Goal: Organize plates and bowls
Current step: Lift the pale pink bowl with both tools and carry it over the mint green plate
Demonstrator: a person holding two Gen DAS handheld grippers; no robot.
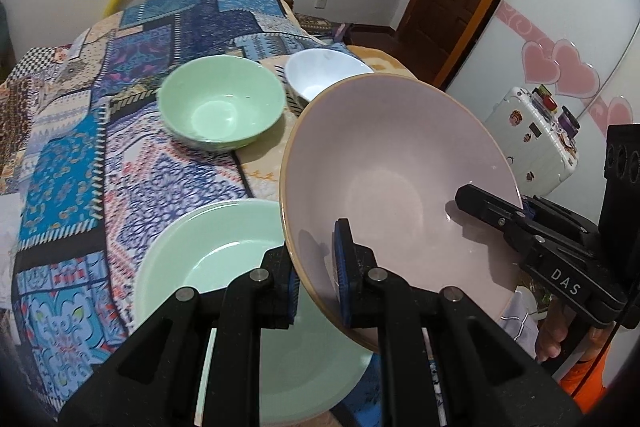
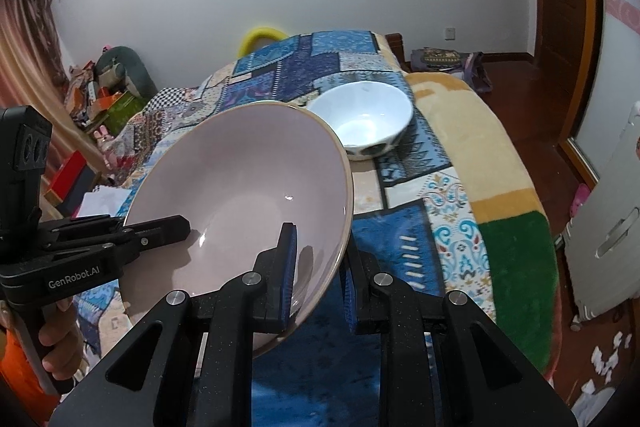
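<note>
Both grippers, left gripper [image 1: 316, 287] and right gripper [image 2: 318, 279], have fingers clamped on opposite rims of the pink bowl [image 1: 392, 163], sharing its weight, tilted above the green plate [image 1: 224, 259] at the bed's near edge

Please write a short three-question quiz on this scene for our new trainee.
1. True or false: the pink bowl rests flat on the bedspread.
2. Which grippers clamp its rim? A) left gripper only B) right gripper only C) both
3. Fill in: in the left wrist view, the dish just below the pink bowl is a ____ plate.

Key: 1. False, it is held tilted. 2. C. 3. Green. The green bowl and white bowl sit untouched.
</note>
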